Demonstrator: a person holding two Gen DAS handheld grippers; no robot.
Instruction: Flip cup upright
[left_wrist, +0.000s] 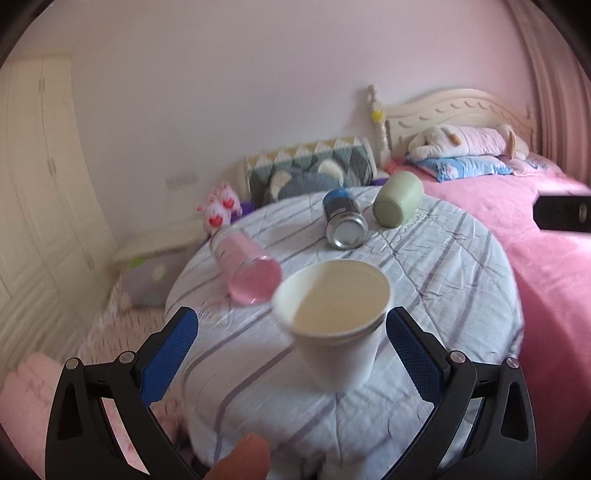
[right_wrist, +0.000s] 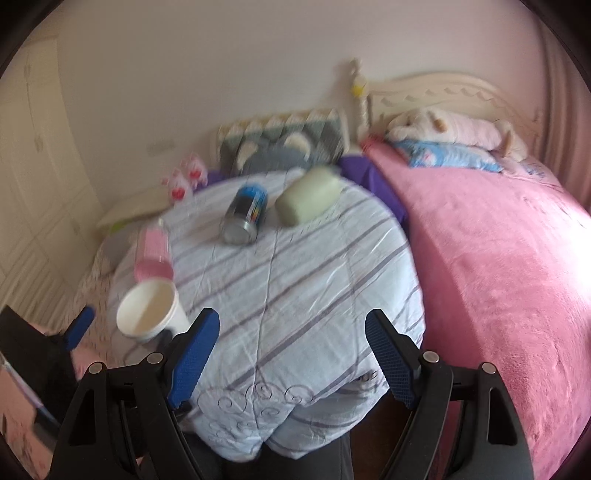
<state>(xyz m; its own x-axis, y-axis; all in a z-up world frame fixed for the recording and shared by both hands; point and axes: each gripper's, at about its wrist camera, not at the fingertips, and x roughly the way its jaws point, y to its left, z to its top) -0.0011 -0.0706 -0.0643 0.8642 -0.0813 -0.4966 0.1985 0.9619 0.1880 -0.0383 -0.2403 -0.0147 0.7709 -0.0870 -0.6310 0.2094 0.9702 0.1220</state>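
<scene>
A white paper cup stands upright, mouth up, on the round table with a striped cloth. My left gripper is open with its blue pads on either side of the cup, not touching it. The cup also shows in the right wrist view, at the table's left edge, with the left gripper's blue pad beside it. My right gripper is open and empty above the table's near edge. A pink cup, a blue and silver can and a green cup lie on their sides.
A bed with a pink blanket runs along the table's right side, with pillows and a plush toy at its head. A patterned cushion sits behind the table. A white wardrobe stands at the left.
</scene>
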